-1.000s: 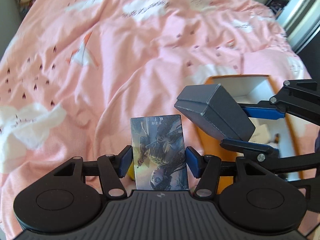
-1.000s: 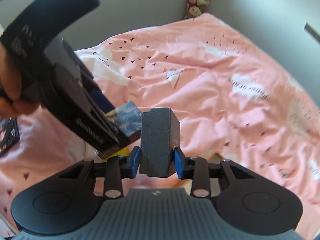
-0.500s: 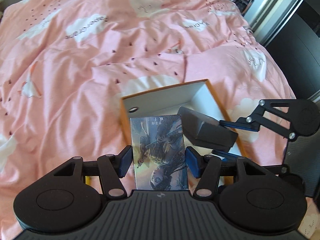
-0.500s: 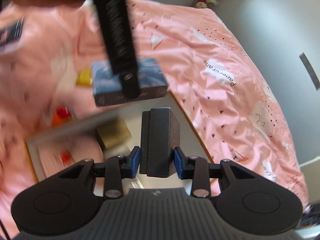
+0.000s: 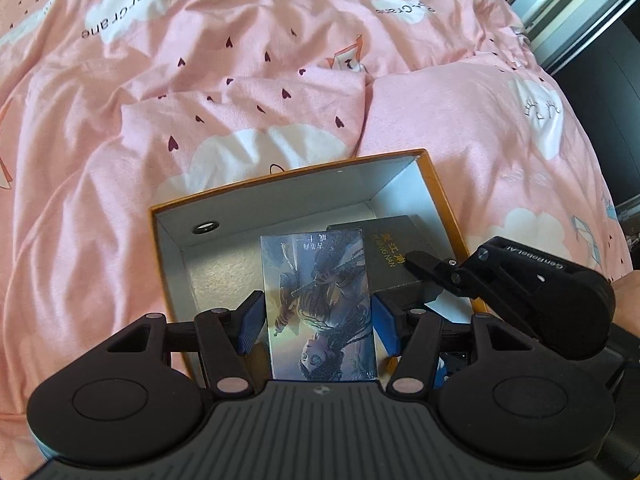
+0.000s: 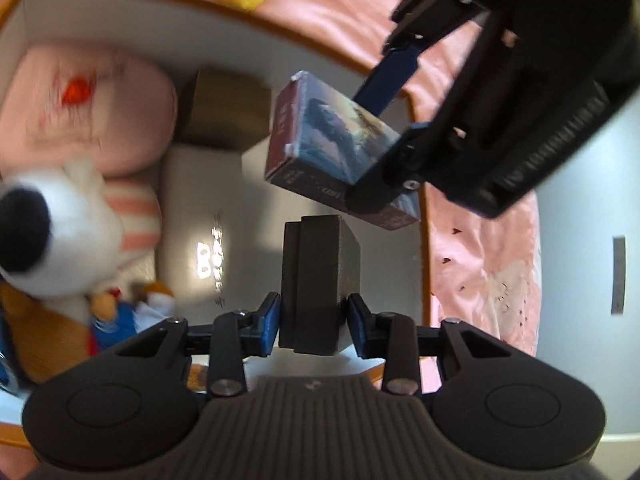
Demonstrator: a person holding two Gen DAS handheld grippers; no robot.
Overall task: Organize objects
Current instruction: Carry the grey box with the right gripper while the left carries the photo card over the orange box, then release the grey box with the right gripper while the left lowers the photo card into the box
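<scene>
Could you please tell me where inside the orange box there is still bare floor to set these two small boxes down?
In the orange box, bare floor runs between the plush toys and the far wall, under the illustrated box and dark grey box. The plush side and the brown box corner are crowded.
</scene>
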